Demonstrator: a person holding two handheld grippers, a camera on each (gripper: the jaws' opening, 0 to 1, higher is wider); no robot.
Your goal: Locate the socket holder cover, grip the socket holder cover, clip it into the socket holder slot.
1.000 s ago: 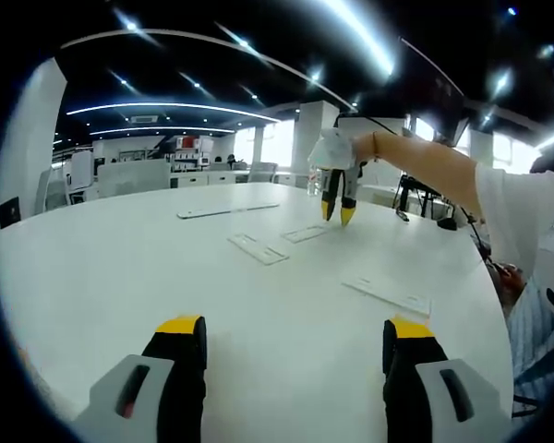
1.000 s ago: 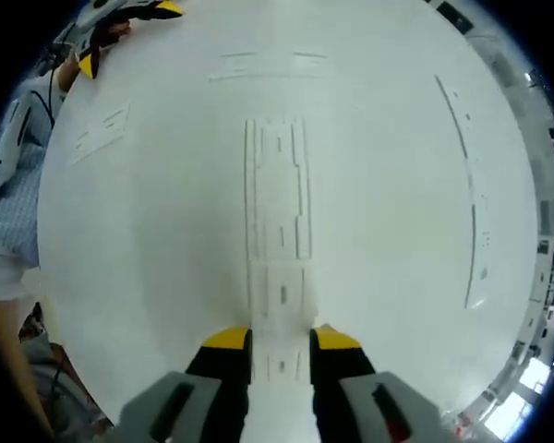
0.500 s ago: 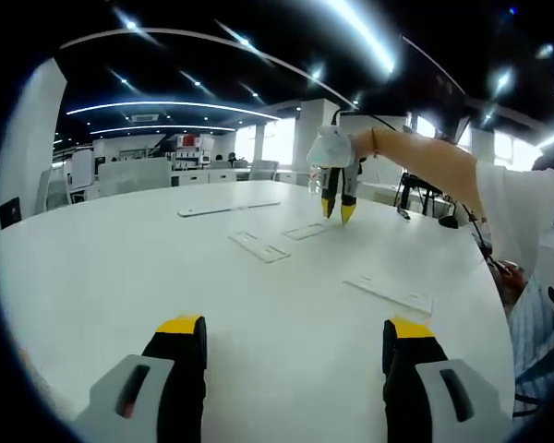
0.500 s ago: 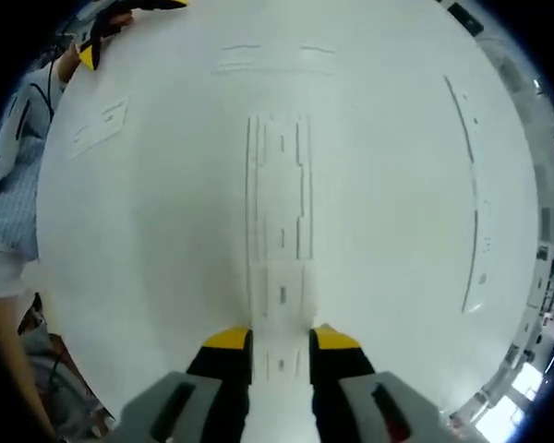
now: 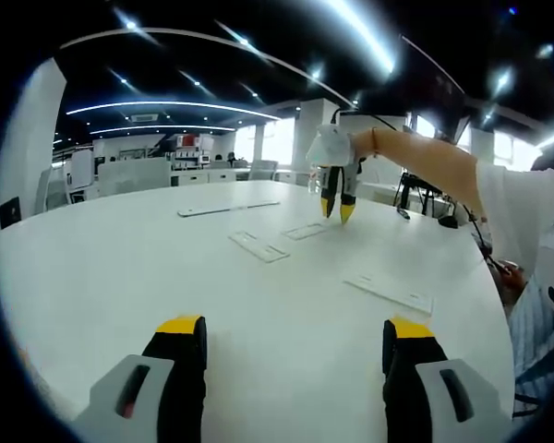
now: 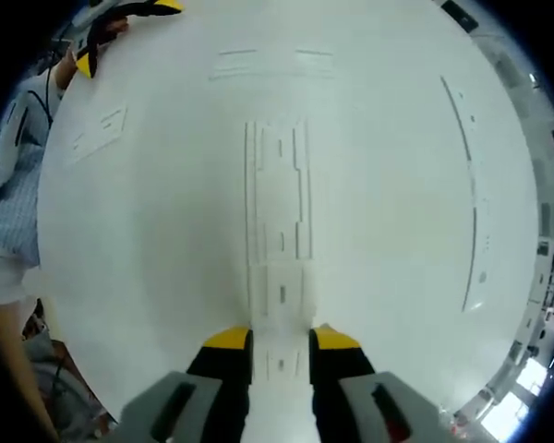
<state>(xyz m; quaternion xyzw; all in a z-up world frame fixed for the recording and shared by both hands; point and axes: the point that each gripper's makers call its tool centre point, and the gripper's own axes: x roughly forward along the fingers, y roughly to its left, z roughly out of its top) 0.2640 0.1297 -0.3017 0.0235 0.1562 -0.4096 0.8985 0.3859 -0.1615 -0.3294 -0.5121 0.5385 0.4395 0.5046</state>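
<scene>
- The cover (image 6: 279,318), a long white strip, ran straight ahead from the right tongs (image 6: 281,338) along their own line, its near end clamped between the two yellow-tipped jaws, which stood close together against its sides.
- Its far end lay over the near end of the slotted white holder (image 6: 279,194), and the two long axes lined up (whether it had clicked in, I could not tell).
- The holder lay flat on the white counter (image 6: 166,277), pointing away from the tongs.
- The right gripper view looked steeply down on the counter and showed a small flat plate (image 6: 100,131) at the upper left, a pale strip (image 6: 272,63) lying crosswise beyond the holder, and a long thin rail (image 6: 471,185) at the right.
- The left gripper view looked low across the counter (image 5: 102,268) into an open office and showed the right tongs (image 5: 336,210) from the side, tips pointing down above the far part of the counter, over a flat piece (image 5: 305,232).
- A bare forearm (image 5: 425,161) reached in from the right, the hand (image 5: 337,148) wrapped round the tool's top.
- White plates (image 5: 258,246) (image 5: 388,293) lay well apart on the counter.
- The left tongs (image 5: 295,328) hung low over the near counter, jaws wide apart, holding nothing.
</scene>
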